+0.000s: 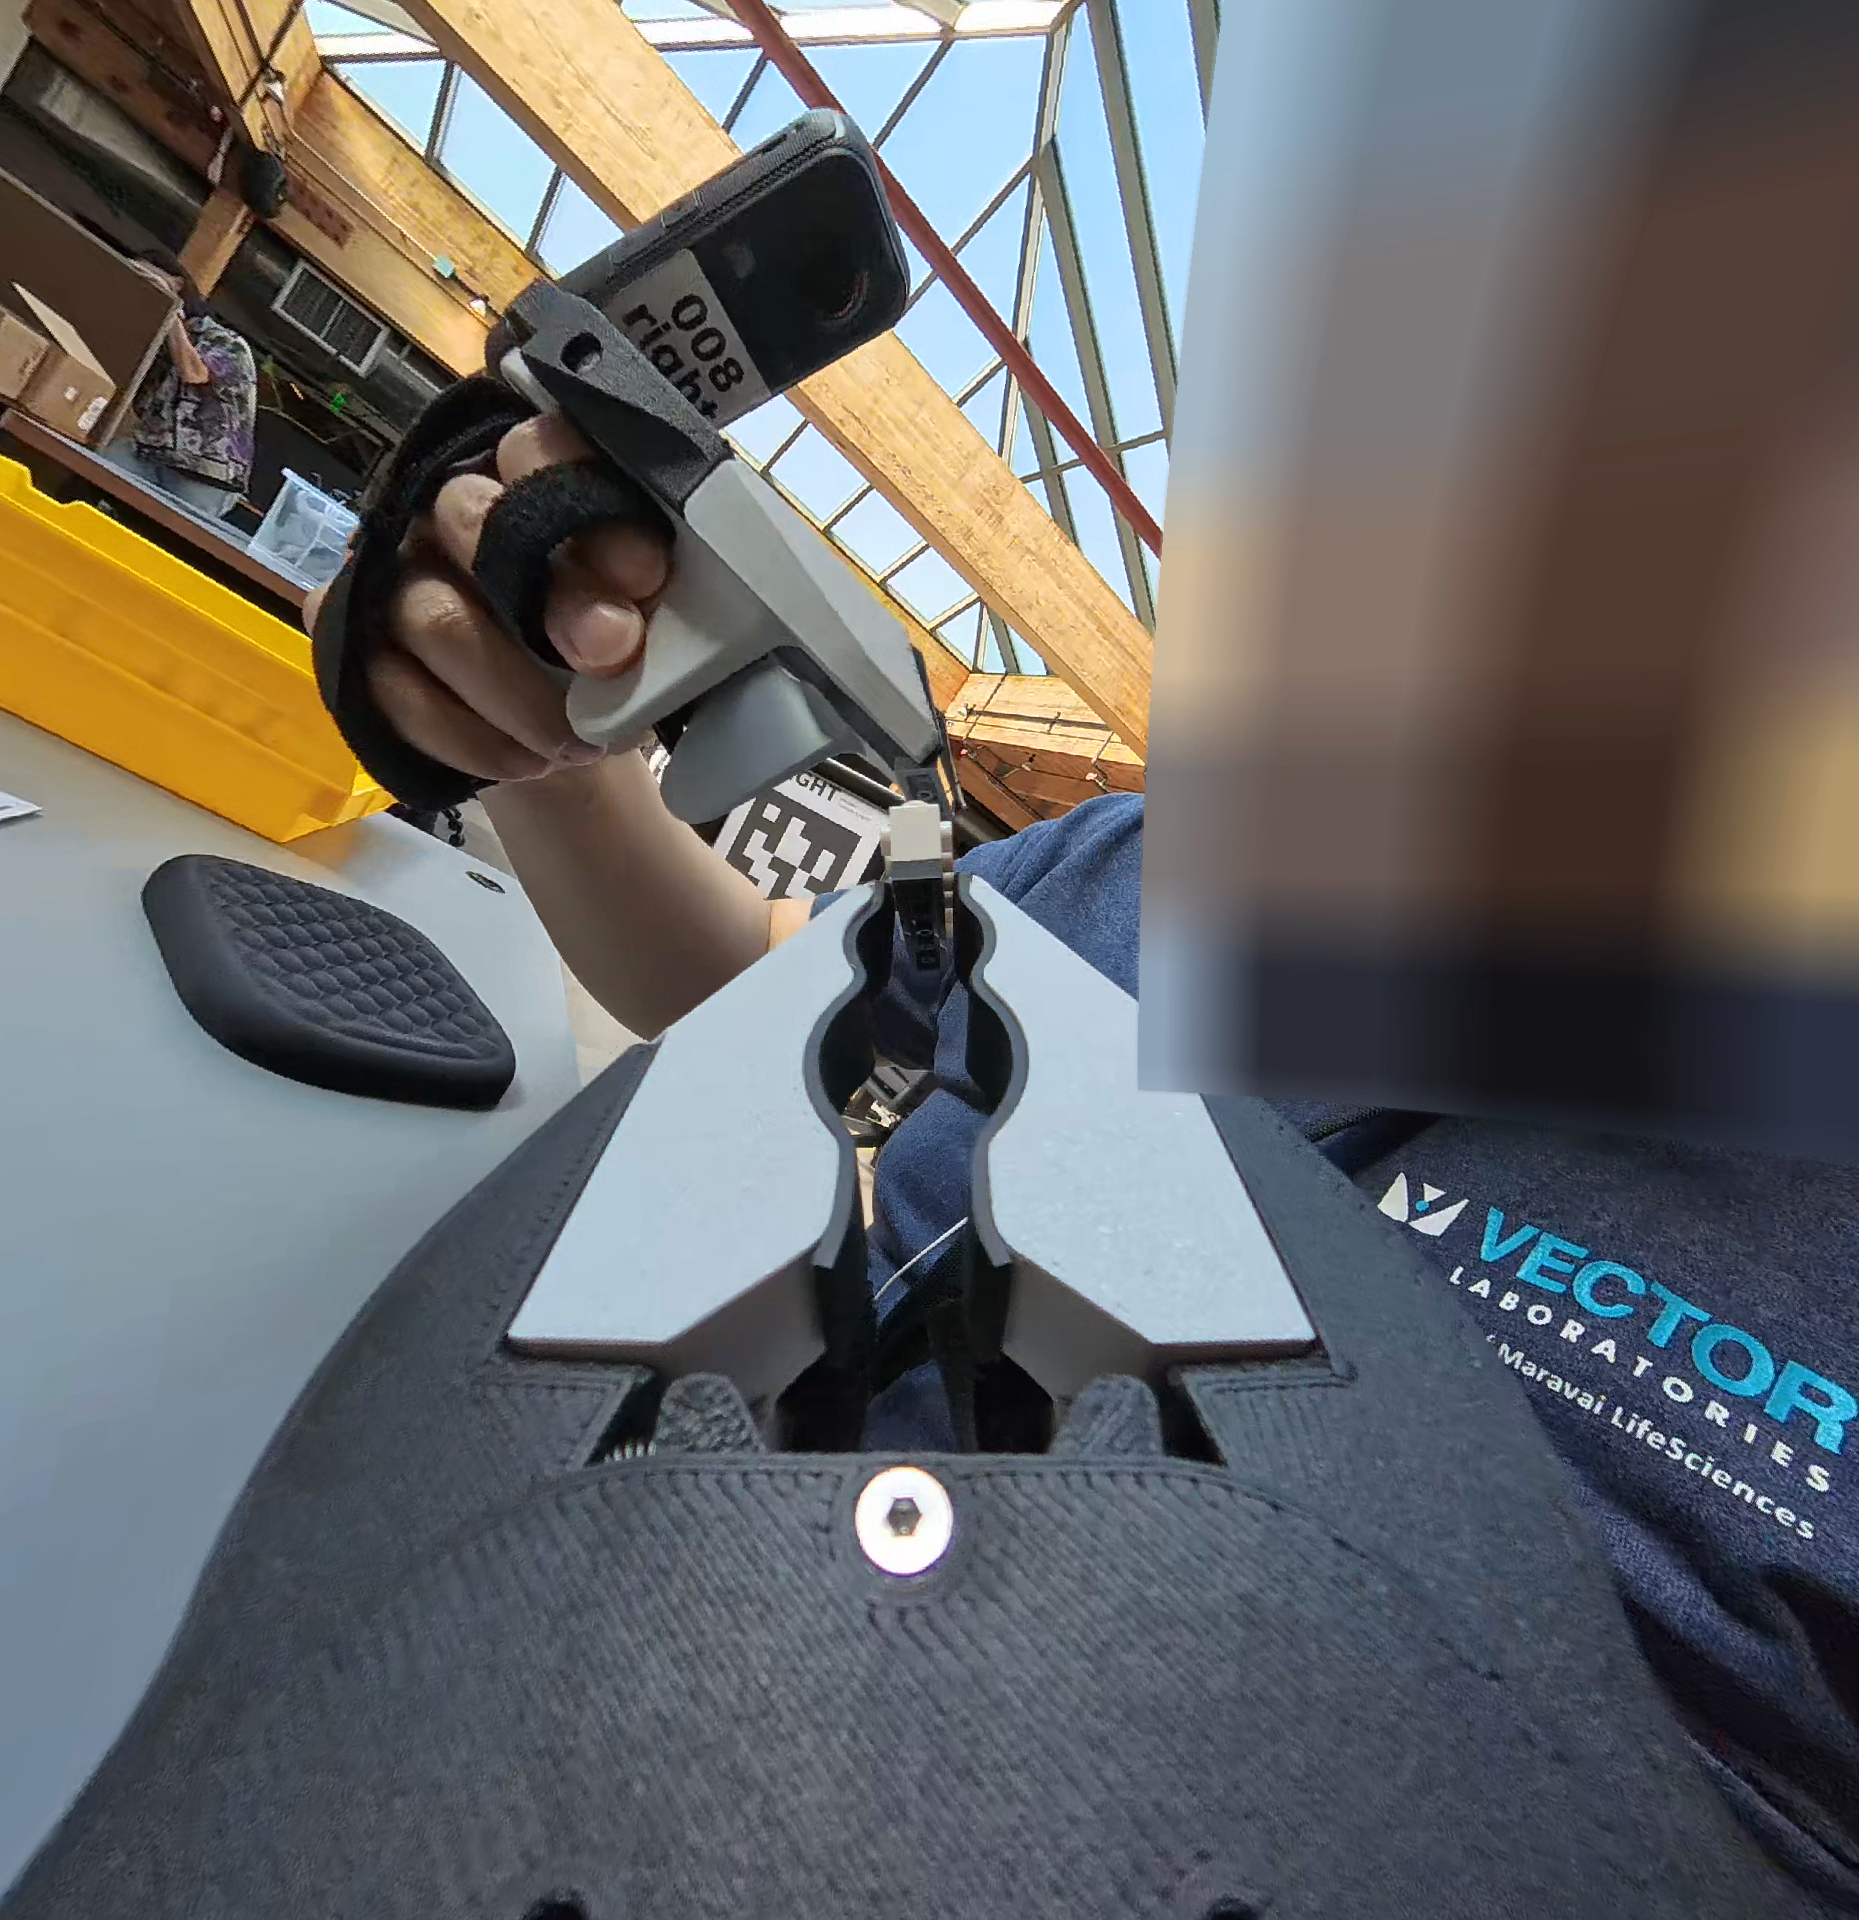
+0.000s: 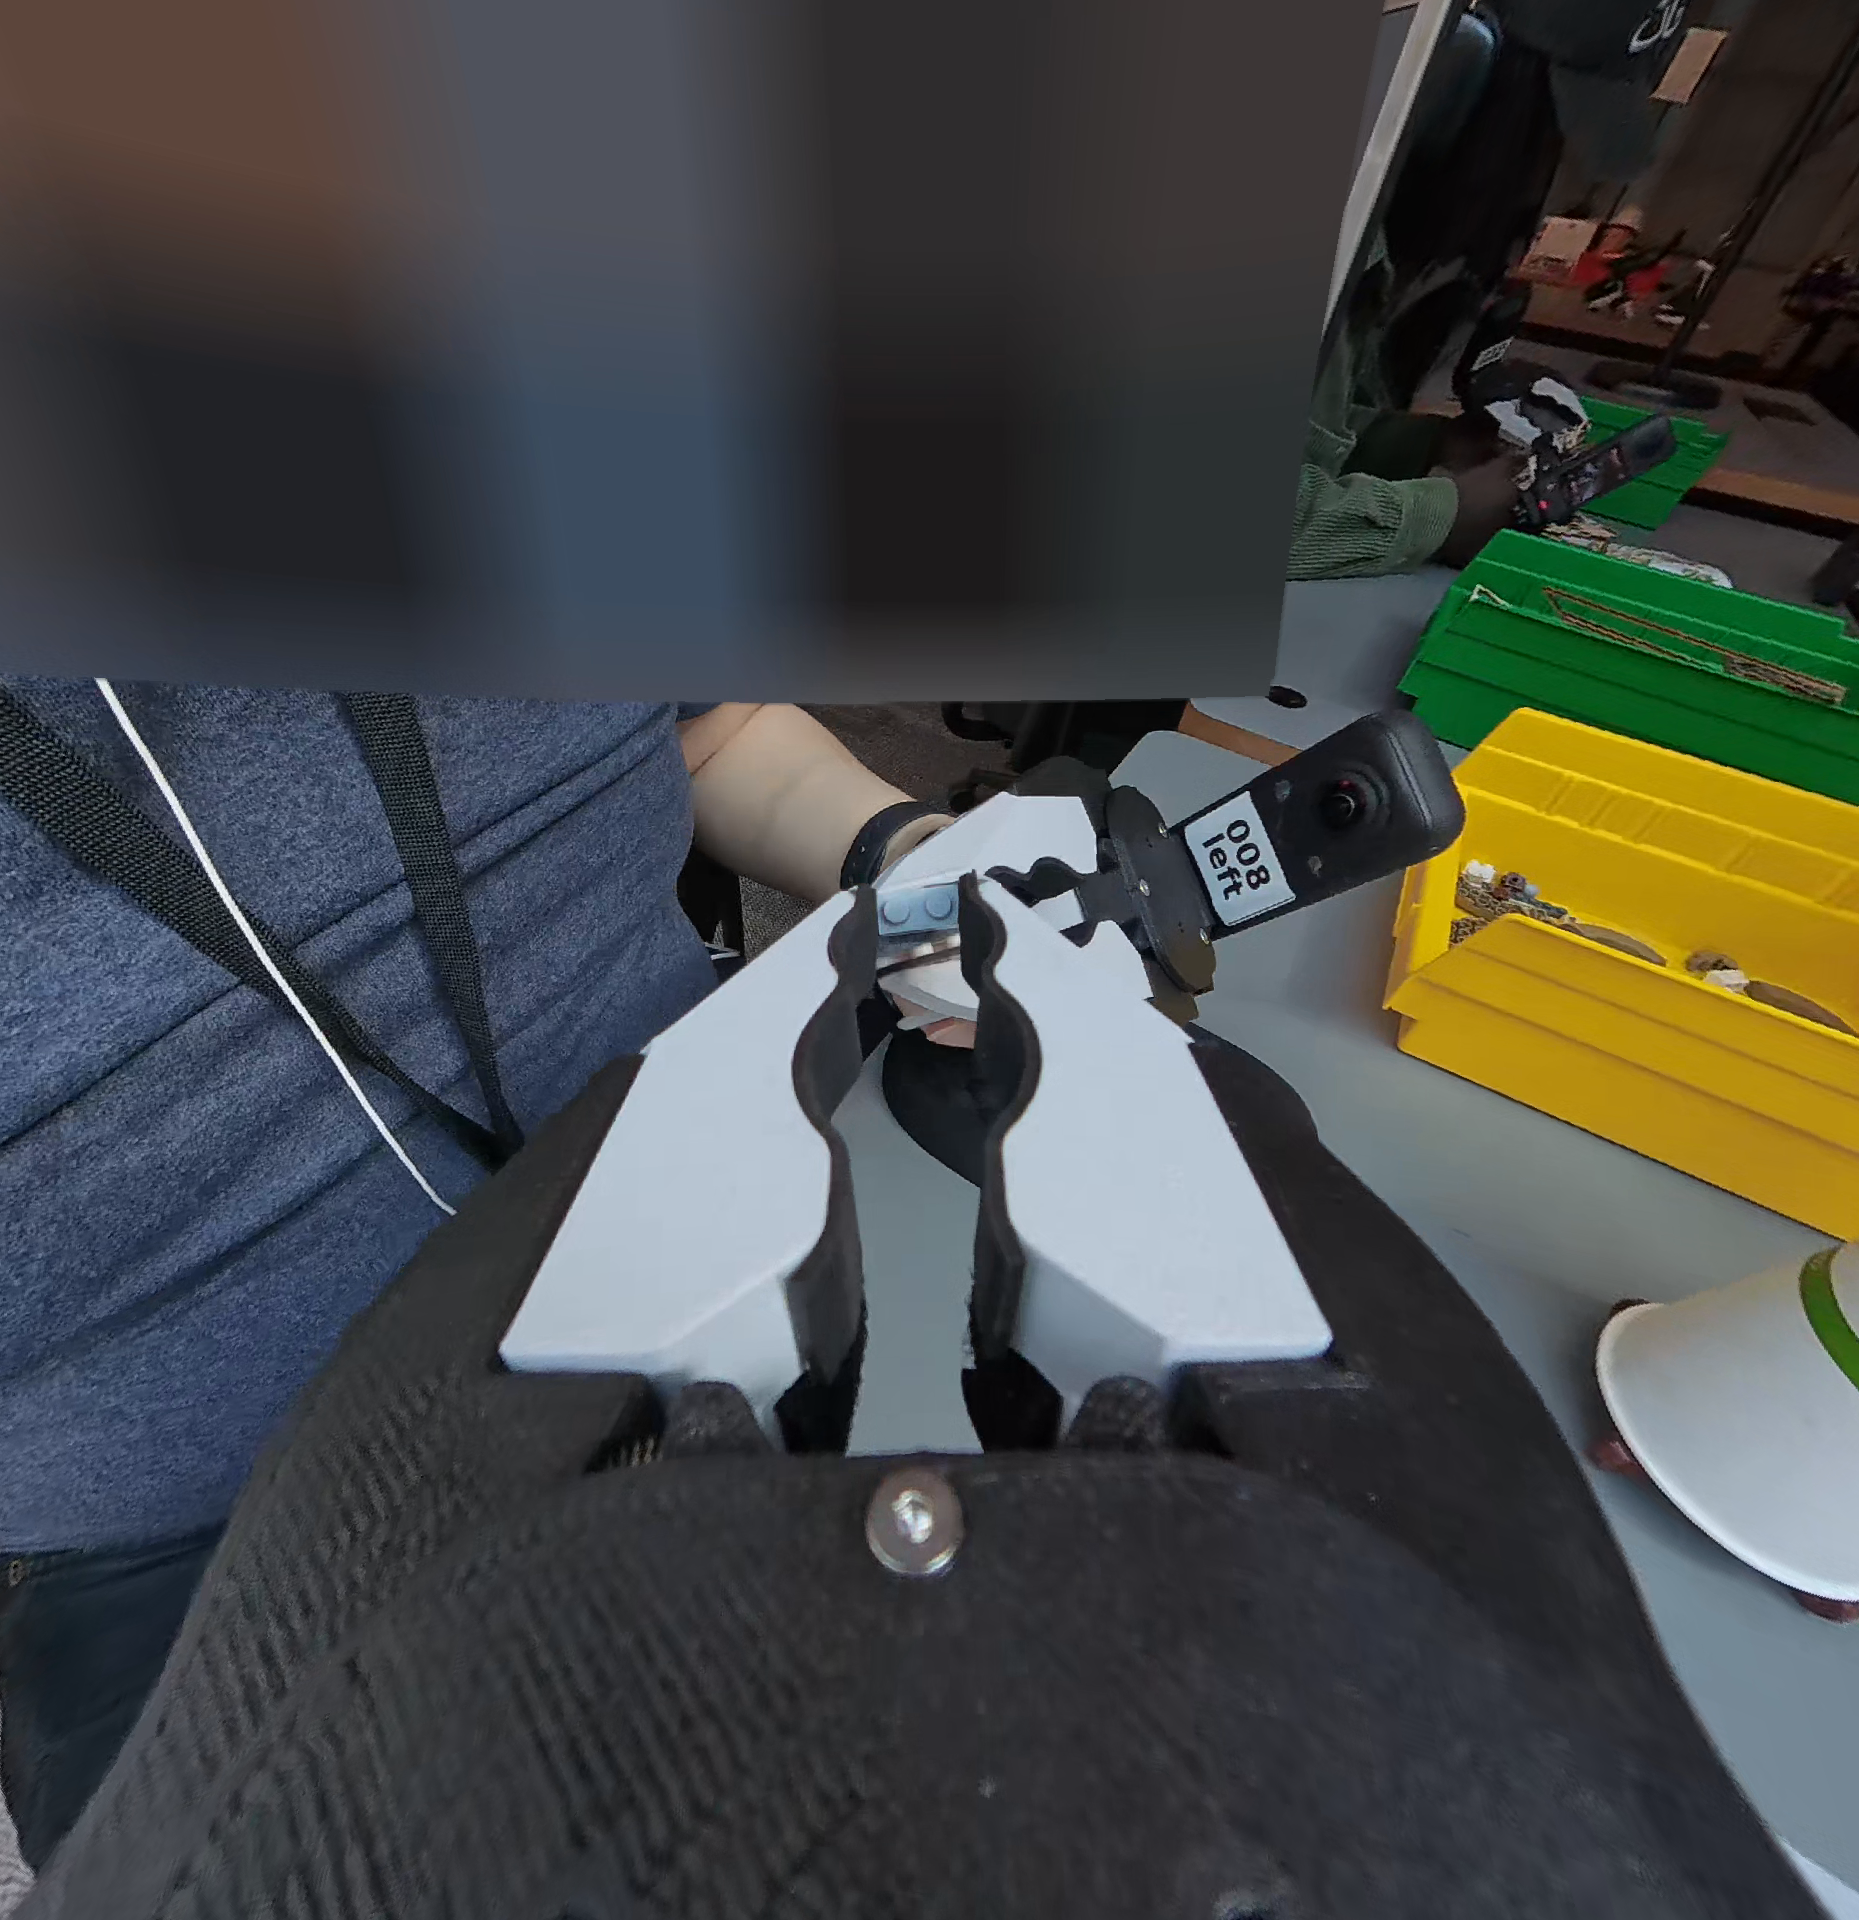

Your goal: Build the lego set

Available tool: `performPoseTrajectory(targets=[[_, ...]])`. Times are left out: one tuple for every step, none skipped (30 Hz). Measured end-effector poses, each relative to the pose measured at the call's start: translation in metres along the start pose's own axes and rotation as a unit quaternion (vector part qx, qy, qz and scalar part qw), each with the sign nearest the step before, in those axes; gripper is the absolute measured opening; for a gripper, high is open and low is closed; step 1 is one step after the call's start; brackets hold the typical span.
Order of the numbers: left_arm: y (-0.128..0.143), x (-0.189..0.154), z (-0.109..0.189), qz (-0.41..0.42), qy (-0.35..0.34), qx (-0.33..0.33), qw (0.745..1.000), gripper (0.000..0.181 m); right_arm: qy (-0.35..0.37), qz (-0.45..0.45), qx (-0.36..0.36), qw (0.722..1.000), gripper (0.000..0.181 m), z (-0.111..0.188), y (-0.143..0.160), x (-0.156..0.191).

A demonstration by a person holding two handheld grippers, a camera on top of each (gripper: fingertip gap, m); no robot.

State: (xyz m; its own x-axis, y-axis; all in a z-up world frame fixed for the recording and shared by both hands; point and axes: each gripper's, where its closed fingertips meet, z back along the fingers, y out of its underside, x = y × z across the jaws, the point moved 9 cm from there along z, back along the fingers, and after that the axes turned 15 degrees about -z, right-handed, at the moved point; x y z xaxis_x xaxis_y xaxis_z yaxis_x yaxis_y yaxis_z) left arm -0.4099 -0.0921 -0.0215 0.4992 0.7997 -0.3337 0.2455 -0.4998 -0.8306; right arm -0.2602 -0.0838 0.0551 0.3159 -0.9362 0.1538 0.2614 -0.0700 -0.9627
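Both grippers are raised off the table, tip to tip, in front of a person's blue shirt. My left gripper (image 1: 920, 896) is shut on a thin black lego piece (image 1: 923, 930). A small light grey lego piece (image 1: 914, 831) sits just above its tips. My right gripper (image 1: 923, 774) reaches down to it from the upper left, held in a strapped hand (image 1: 489, 644). In the right wrist view my right gripper (image 2: 912, 914) is shut on a grey two-stud plate (image 2: 917, 908). The left gripper's tips are hidden behind it; only its camera (image 2: 1340, 810) shows clearly.
A yellow bin (image 2: 1631, 1049) with several loose lego pieces stands on the grey table (image 2: 1424, 1299), with a green bin (image 2: 1590, 644) behind it. A white paper bowl (image 2: 1756, 1423) lies upside down at the right. A black pad (image 1: 322, 977) lies on the table. Another person (image 2: 1372, 499) sits beyond.
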Motion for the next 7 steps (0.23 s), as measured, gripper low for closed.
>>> performPoseTrajectory(targets=[[0.0003, -0.0005, -0.0012, 0.001, 0.004, 0.0, 1.0, 0.009, -0.001, -0.001, 0.002, 1.0, 0.015, -0.0012, 0.0003, -0.0007], [0.0005, -0.0006, -0.0022, 0.001, 0.004, -0.001, 1.0, 0.009, -0.011, -0.002, 0.007, 1.0, 0.015, -0.0026, 0.0014, 0.0002], [0.0005, -0.0003, -0.0026, 0.002, 0.001, -0.002, 1.0, 0.009, -0.016, -0.002, 0.01, 1.0, 0.015, -0.004, 0.0024, 0.0009], [0.0005, -0.0003, -0.003, 0.004, 0.002, 0.0, 1.0, 0.009, -0.019, -0.003, 0.006, 1.0, 0.015, -0.0052, 0.0031, 0.0013], [0.0006, -0.0007, -0.0033, 0.006, 0.007, 0.001, 1.0, 0.009, -0.022, -0.006, 0.001, 1.0, 0.015, -0.0056, 0.0036, 0.0015], [0.0006, -0.0017, -0.0036, 0.007, 0.013, 0.001, 1.0, 0.009, -0.024, -0.009, -0.002, 1.0, 0.015, -0.0052, 0.0043, 0.0016], [0.0007, -0.0027, -0.0041, 0.008, 0.019, 0.001, 1.0, 0.009, -0.027, -0.007, -0.003, 1.0, 0.014, -0.0044, 0.0053, 0.0022]])
